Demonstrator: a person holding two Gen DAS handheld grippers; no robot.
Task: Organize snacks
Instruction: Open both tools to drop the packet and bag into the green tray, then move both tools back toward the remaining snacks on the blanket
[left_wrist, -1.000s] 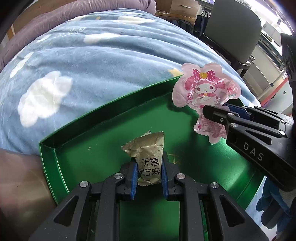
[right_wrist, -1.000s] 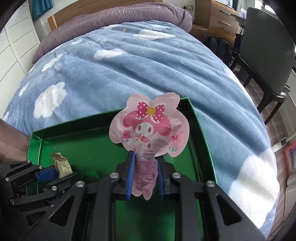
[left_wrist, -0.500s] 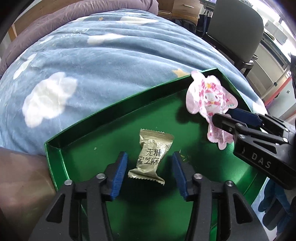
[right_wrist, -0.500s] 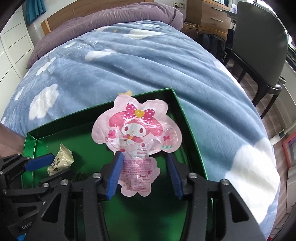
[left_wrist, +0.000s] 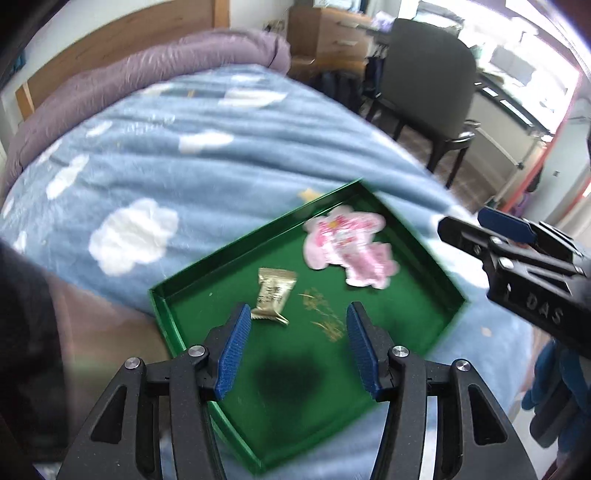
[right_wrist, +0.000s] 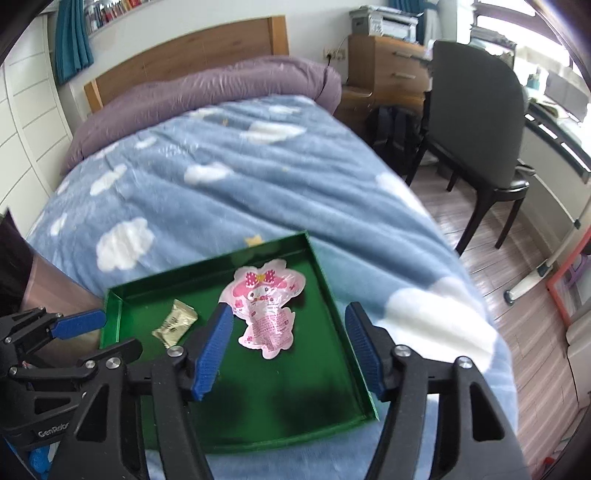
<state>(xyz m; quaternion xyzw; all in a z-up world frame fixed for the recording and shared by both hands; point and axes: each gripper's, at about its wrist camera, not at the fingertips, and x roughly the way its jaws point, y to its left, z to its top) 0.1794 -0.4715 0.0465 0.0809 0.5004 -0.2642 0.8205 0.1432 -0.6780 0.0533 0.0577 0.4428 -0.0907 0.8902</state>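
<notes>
A green tray (left_wrist: 255, 236) lies on the bed, and both snacks rest flat in it. The gold candy wrapper (left_wrist: 275, 297) is at its left, and the pink cartoon pouch (left_wrist: 349, 251) at its far right. My left gripper (left_wrist: 298, 310) hovers above the tray, open and empty, with the candy just beyond its left pad. My right gripper (right_wrist: 290, 310) is open wide and empty above the pink pouch (right_wrist: 264, 306). Its view also shows the candy (right_wrist: 175, 323), the tray rim (right_wrist: 207, 260) and the left gripper (right_wrist: 114, 332).
The tray sits near the foot of a bed with a blue cloud blanket (right_wrist: 229, 177) and a purple duvet (right_wrist: 207, 92). A black chair (right_wrist: 476, 122) and a wooden dresser (right_wrist: 388, 62) stand to the right. Part of a person (left_wrist: 92, 332) is beside the tray's left edge.
Both grippers let go of their snacks, opened and rose. The candy and the pink pouch, first held upright, now lie flat in the tray.
</notes>
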